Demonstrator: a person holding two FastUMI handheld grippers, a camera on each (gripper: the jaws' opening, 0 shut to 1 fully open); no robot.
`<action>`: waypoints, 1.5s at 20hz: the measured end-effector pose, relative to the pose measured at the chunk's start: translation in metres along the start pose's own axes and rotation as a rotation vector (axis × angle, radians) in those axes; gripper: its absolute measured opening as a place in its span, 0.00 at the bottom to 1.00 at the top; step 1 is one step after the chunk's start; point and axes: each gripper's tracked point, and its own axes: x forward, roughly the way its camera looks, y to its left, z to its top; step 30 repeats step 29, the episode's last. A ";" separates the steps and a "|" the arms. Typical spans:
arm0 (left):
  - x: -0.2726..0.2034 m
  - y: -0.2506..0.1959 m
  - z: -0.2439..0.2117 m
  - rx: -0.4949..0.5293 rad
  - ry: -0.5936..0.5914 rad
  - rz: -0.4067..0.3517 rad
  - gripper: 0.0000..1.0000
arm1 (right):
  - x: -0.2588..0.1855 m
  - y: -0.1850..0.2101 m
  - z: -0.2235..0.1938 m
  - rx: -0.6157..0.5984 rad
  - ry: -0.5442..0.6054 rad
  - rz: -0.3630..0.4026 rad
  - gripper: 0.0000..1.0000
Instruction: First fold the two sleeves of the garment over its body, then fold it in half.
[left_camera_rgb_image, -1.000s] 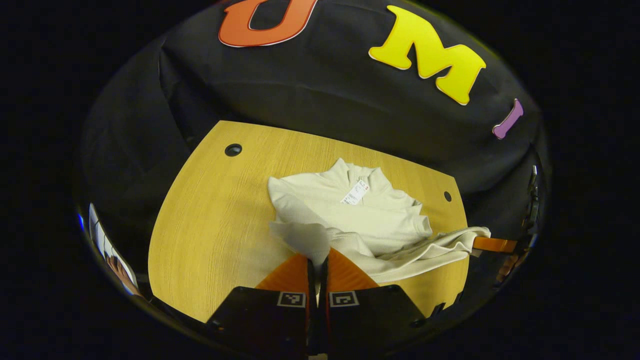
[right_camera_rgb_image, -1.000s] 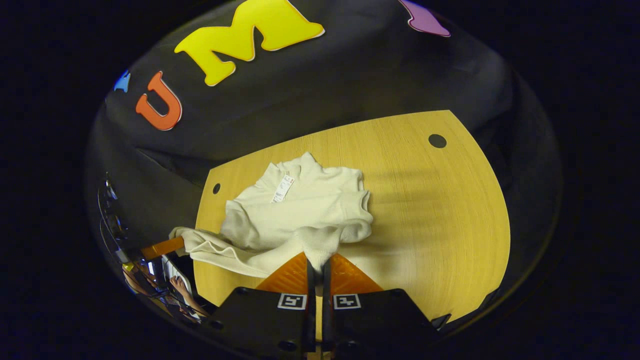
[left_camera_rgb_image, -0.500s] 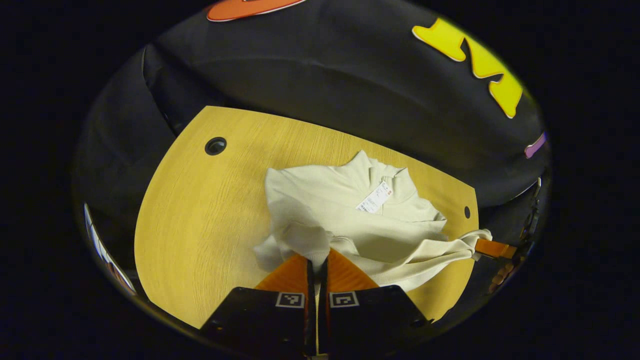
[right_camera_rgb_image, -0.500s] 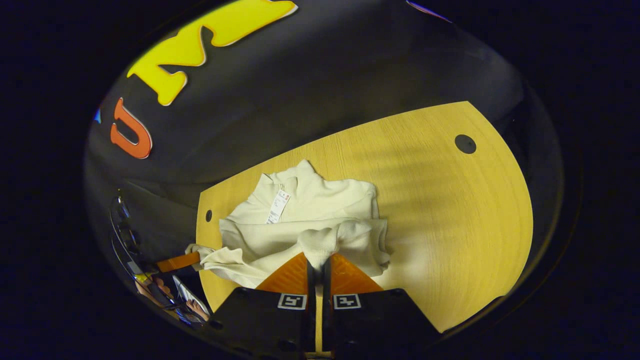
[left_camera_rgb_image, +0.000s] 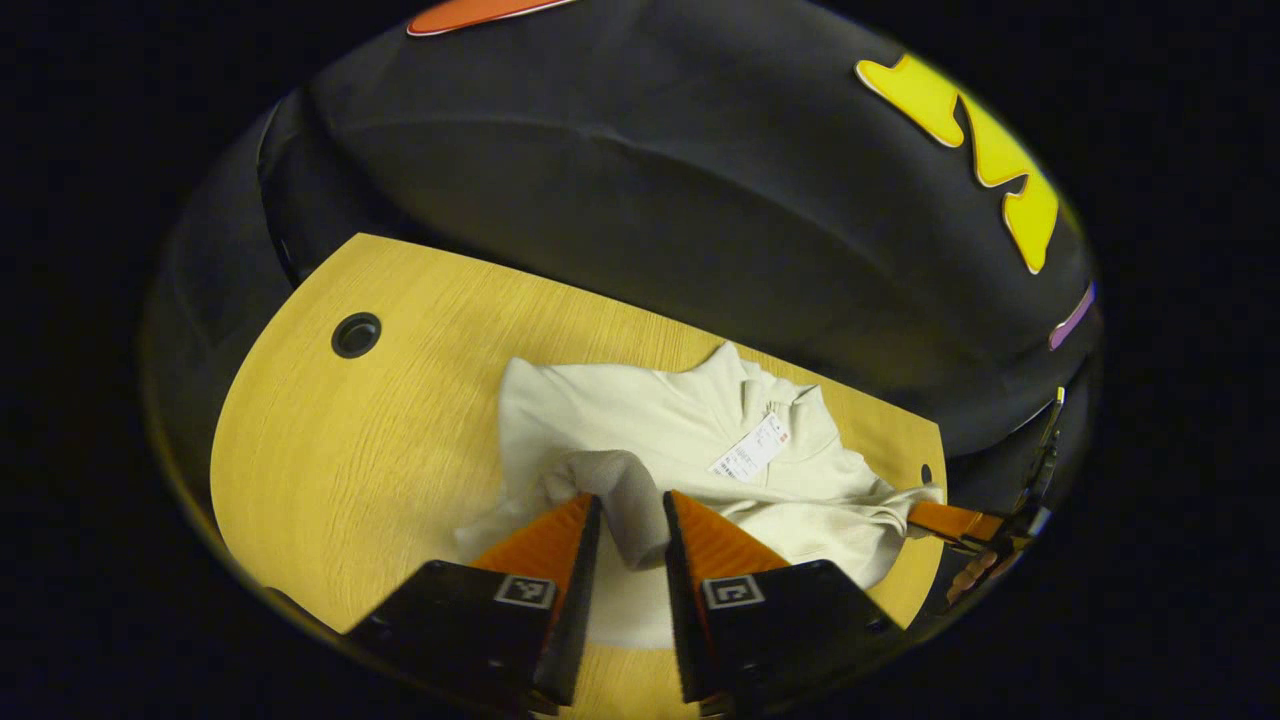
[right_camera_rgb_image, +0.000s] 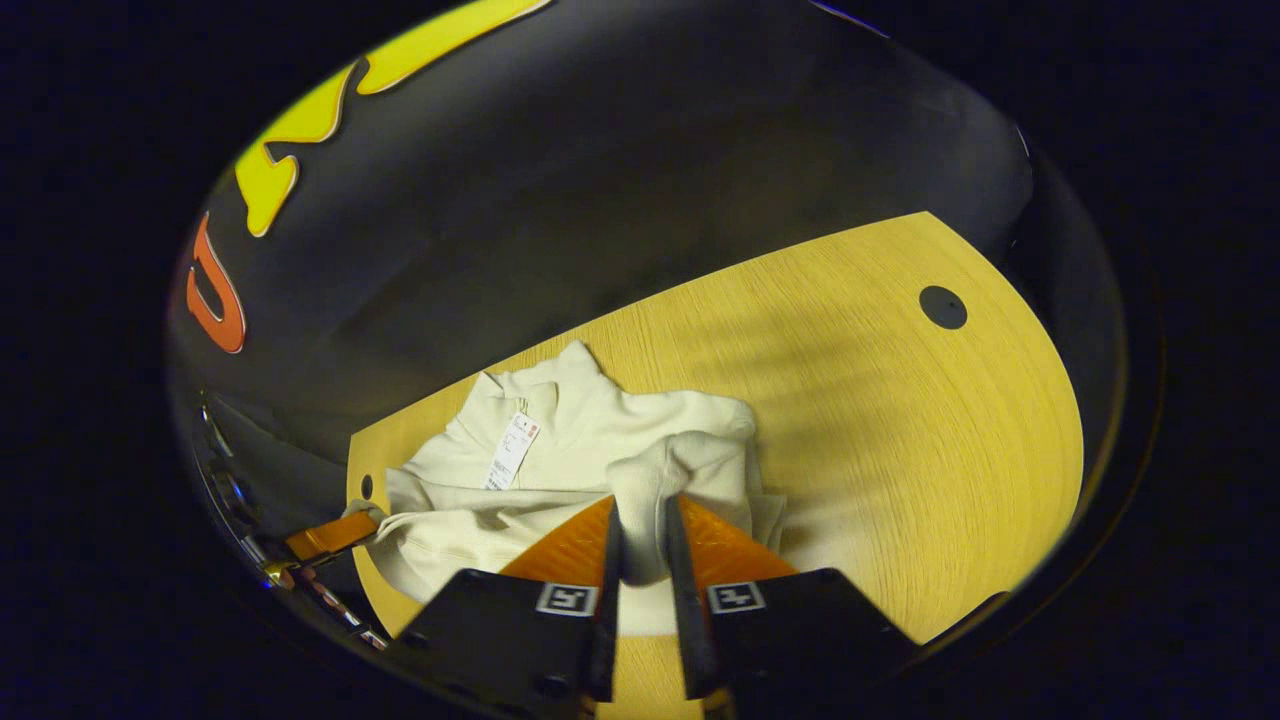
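A cream garment (left_camera_rgb_image: 650, 440) is seen lying on a yellow wooden table (left_camera_rgb_image: 330, 470), bunched into folds, with its collar turned toward the black cloth wall (left_camera_rgb_image: 640, 180). A white paper tag (left_camera_rgb_image: 750, 455) rests just below the collar.

In the left gripper view, a round dark hole (left_camera_rgb_image: 356, 335) in the tabletop is found well to the left of the garment. The left gripper (left_camera_rgb_image: 630, 525) is held over the garment's near edge. Its jaws stand apart, and a raised fold of fabric sits between them; whether either finger touches the fold cannot be told. At the garment's right end the other gripper's fingers (left_camera_rgb_image: 940, 520) are seen touching the cloth.

In the right gripper view, the far gripper's fingers (right_camera_rgb_image: 325, 537) are met at the garment's left end, beside a small hole near the table edge. The tag (right_camera_rgb_image: 510, 450) lies left of the garment's middle. The right gripper (right_camera_rgb_image: 642, 540) is placed over the near edge, with a hump of fabric rising between its slightly parted jaws; whether they press on it cannot be told. A second dark hole (right_camera_rgb_image: 943, 307) is set well to the right of the garment.
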 end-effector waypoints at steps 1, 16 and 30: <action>0.001 0.000 0.004 0.007 -0.019 -0.004 0.47 | 0.003 0.000 0.001 -0.012 -0.016 -0.011 0.34; -0.027 0.007 0.039 0.112 -0.318 0.057 1.00 | -0.177 0.049 0.039 -0.334 -0.378 -0.030 0.98; -0.085 0.008 0.084 0.279 -0.679 0.089 0.98 | -0.411 0.089 -0.009 -0.484 -0.756 -0.050 0.98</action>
